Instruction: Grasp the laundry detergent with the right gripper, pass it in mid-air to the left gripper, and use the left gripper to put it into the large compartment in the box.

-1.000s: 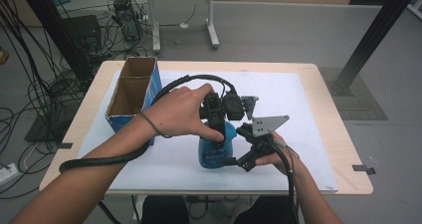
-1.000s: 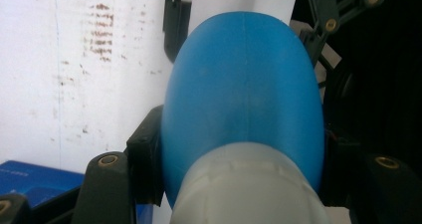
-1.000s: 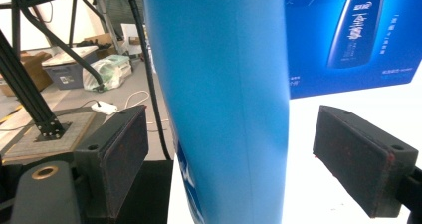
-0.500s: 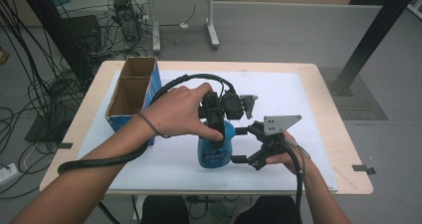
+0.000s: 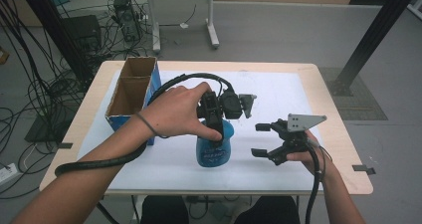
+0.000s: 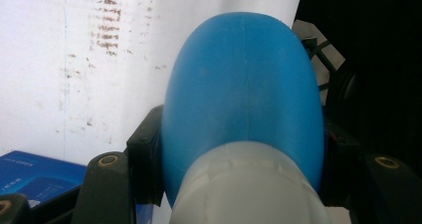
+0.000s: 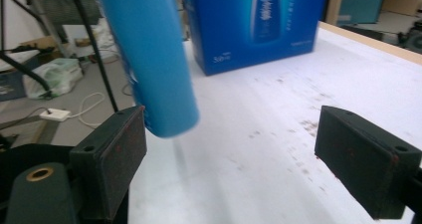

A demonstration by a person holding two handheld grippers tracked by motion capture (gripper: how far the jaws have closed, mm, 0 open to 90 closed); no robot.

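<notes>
Right hand-held gripper [image 5: 262, 140] has drawn away rightward, jaws spread and empty; left hand-held gripper [image 5: 215, 127] pinches the upright blue bottle [image 5: 214, 148], neck up.

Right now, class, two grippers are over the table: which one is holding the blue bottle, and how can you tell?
The left gripper: its jaws clamp the blue bottle near its top. The right gripper stands apart to the bottle's right, jaws open with nothing between them.
</notes>
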